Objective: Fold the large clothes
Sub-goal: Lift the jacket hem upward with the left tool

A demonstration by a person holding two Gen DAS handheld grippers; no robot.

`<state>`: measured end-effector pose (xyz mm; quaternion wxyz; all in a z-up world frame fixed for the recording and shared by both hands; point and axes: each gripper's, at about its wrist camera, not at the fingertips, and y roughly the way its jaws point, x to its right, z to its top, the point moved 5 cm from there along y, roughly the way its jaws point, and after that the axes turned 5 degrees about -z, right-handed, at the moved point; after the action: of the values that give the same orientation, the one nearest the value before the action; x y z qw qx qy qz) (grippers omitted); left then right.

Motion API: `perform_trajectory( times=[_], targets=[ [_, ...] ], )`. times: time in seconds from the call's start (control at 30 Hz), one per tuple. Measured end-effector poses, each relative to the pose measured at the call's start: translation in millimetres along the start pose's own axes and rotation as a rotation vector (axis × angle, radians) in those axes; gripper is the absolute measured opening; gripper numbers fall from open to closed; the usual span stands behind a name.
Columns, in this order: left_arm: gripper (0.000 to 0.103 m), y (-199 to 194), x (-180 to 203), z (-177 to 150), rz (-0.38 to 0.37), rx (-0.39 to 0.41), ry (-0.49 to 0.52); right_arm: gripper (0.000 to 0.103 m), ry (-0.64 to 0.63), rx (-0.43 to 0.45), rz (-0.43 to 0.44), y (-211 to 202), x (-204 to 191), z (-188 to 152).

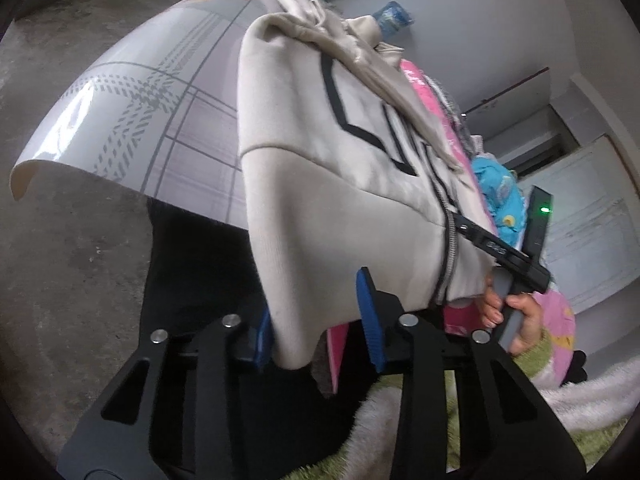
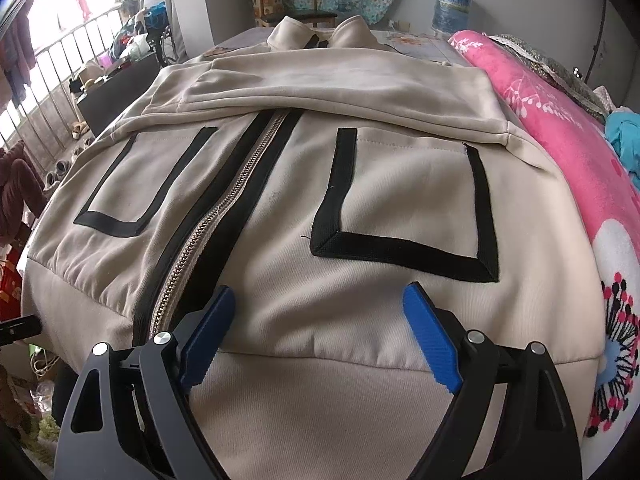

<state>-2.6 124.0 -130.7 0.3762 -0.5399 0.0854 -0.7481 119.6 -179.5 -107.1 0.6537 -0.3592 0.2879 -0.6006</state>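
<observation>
A beige zip-up jacket (image 2: 320, 200) with black trim lies front up on the table, sleeves folded across its chest. In the left wrist view its hem corner (image 1: 296, 280) hangs over the table edge between the blue pads of my left gripper (image 1: 316, 312). The left pad (image 1: 262, 338) touches the cloth, while a gap shows beside the right pad (image 1: 370, 320), so the jaws stand open around it. My right gripper (image 2: 316, 320) hovers wide open over the jacket's hem band, just right of the zipper (image 2: 208, 232), holding nothing. A hand (image 1: 516, 312) holds that right gripper.
A checked plastic cover (image 1: 140, 100) lies over the table. A pink blanket (image 2: 560, 160) and other bedding are piled along the jacket's right side. A water bottle (image 2: 452, 8) and a wooden chair (image 2: 296, 0) stand behind. Concrete floor (image 1: 60, 240) lies below the table edge.
</observation>
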Motion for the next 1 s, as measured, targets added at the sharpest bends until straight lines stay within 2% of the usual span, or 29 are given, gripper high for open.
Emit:
perform_trajectory(
  times=[0.23, 0.7, 0.87, 1.0],
  targets=[
    [0.032, -11, 21, 1, -0.050, 0.018, 0.048, 0.084, -0.001, 0.000, 0.001, 0, 0, 0],
    [0.032, 1, 13, 0, -0.001, -0.004, 0.024, 0.084, -0.002, 0.002, 0.000, 0, -1, 0],
    [0.032, 6, 14, -1, 0.036, -0.014, 0.040, 0.084, -0.001, 0.002, 0.000, 0, -1, 0],
    [0.032, 10, 15, -2, 0.094, -0.030, 0.064, 0.084, -0.001, 0.003, 0.000, 0, -1, 0]
  ],
)
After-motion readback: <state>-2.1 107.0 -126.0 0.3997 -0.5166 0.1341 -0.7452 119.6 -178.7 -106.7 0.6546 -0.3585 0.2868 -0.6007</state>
